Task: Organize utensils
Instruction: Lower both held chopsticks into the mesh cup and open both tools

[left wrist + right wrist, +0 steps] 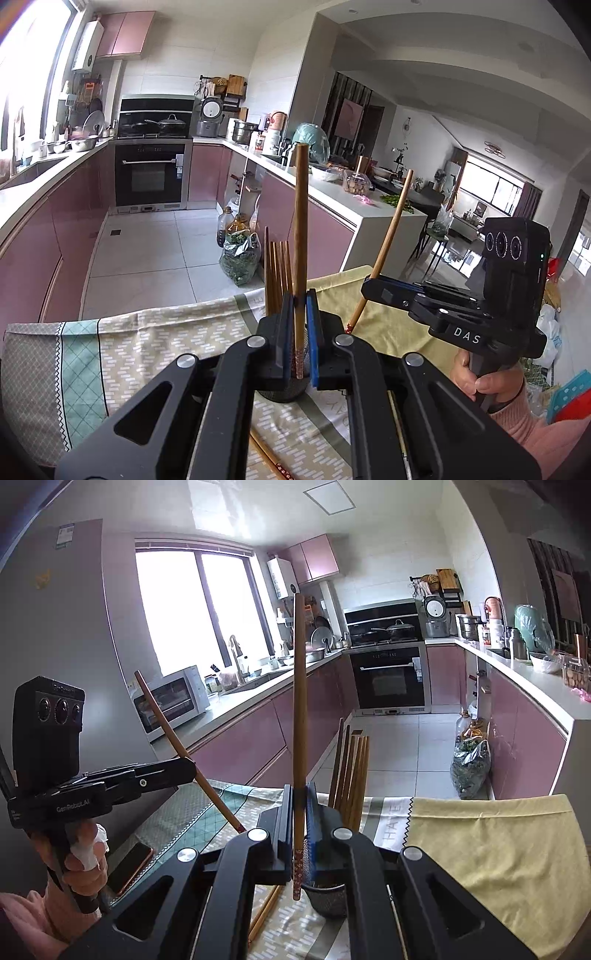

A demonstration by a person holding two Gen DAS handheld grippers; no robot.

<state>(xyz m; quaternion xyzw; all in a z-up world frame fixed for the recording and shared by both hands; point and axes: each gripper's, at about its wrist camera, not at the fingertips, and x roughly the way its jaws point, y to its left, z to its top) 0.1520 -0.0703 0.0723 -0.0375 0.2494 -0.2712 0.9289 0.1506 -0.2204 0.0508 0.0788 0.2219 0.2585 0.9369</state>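
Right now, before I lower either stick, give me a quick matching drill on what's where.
Things:
1. left gripper
2. mesh holder
3. phone
4. loose chopsticks

States:
A. lying flat on the tablecloth
B. lying at the table's edge
C. shut on one chopstick
D. holds a standing bundle of chopsticks

Pairs: 1-C, 2-D, 3-B, 4-A

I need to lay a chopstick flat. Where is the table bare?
Free: the yellow cloth right of the mesh holder. Crowded: the holder itself, loose chopsticks beside it, and a phone at the table's left edge.
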